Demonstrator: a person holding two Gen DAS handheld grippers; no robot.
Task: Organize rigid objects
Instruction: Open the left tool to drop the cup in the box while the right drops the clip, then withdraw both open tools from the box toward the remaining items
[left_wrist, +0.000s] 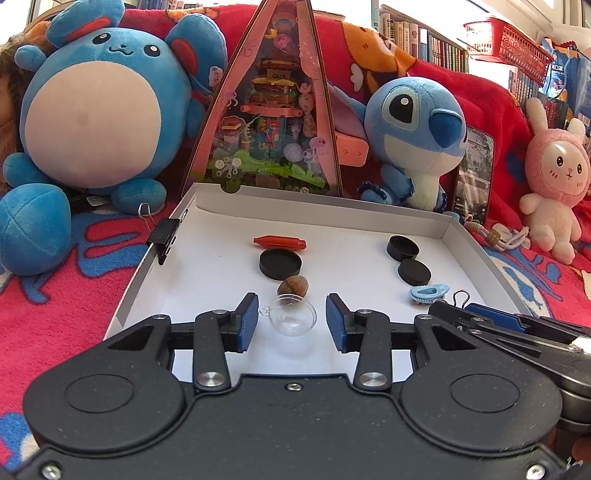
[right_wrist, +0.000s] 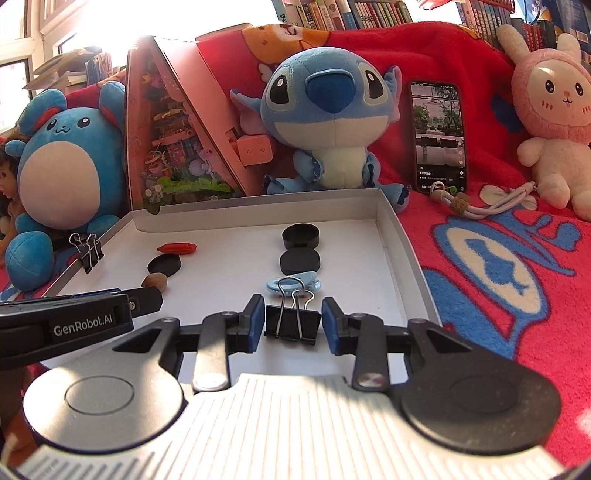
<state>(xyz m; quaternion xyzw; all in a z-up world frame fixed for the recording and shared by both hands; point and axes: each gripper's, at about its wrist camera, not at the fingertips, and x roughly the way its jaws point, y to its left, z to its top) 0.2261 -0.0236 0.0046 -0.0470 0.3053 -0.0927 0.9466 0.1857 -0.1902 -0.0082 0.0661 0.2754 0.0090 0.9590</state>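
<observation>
Your left gripper (left_wrist: 289, 319) stands open around the clear plastic ball (left_wrist: 292, 316), which rests on the white tray (left_wrist: 207, 266) floor between the pads without touching either; its little loop points left toward the left pad. Your right gripper (right_wrist: 293, 321) is likewise open, with the black binder clip (right_wrist: 291, 322) lying free between its jaws, wire handles pointing far. Each piece sits dead ahead of its own gripper, in the tray's near row.

Tray (right_wrist: 391, 236) centre free btwn cap rows; plushies (right_wrist: 328, 122) block behind.
</observation>
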